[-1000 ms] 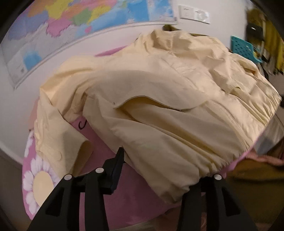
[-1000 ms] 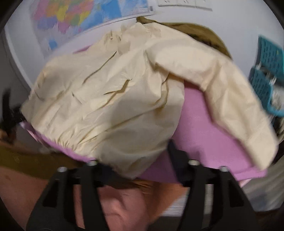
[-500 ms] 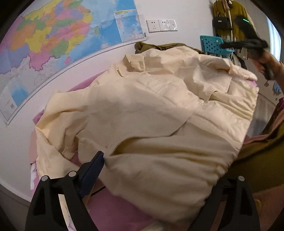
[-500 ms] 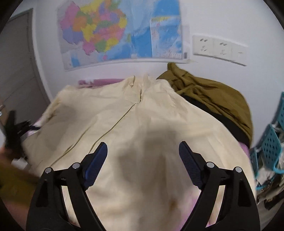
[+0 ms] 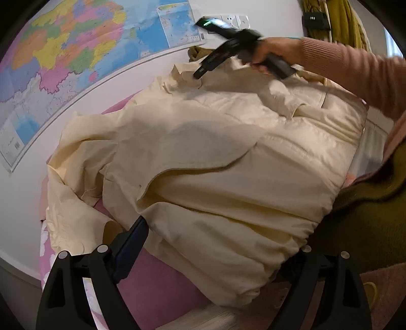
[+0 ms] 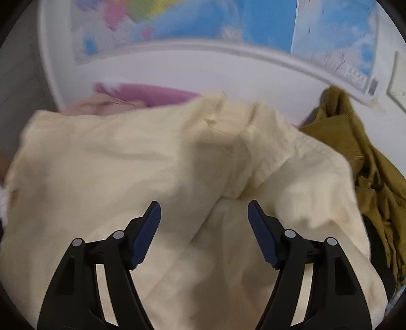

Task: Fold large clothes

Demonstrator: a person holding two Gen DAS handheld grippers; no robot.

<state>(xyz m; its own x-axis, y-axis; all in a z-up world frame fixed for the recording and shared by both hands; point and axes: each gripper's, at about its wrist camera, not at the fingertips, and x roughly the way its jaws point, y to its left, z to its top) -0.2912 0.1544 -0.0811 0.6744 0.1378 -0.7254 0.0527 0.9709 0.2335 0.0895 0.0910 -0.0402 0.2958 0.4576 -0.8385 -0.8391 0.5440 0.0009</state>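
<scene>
A cream jacket (image 5: 215,152) lies spread over a pink bed sheet (image 5: 157,286). My left gripper (image 5: 220,236) sits at its near hem, open wide. Its left finger (image 5: 132,243) rests on the sheet beside the hem, and the hem drapes over its right finger. At the far end a hand in a pink sleeve (image 5: 350,68) holds my right gripper (image 5: 200,72) with its tip at the collar. In the right wrist view, the right gripper (image 6: 204,205) hovers just over the jacket (image 6: 127,165) by the collar fold. Its jaws are closing, with the pads clear of the cloth.
An olive garment (image 6: 355,142) is heaped against the wall right of the collar. A wall map (image 5: 76,50) and sockets (image 5: 236,20) hang behind the bed. The person's olive clothing (image 5: 368,215) fills the right side. The bed's front edge runs below my left gripper.
The left jaws spread wide and let go of the hem. The right gripper left the hem's right corner and swept across the jacket to the collar by the wall.
</scene>
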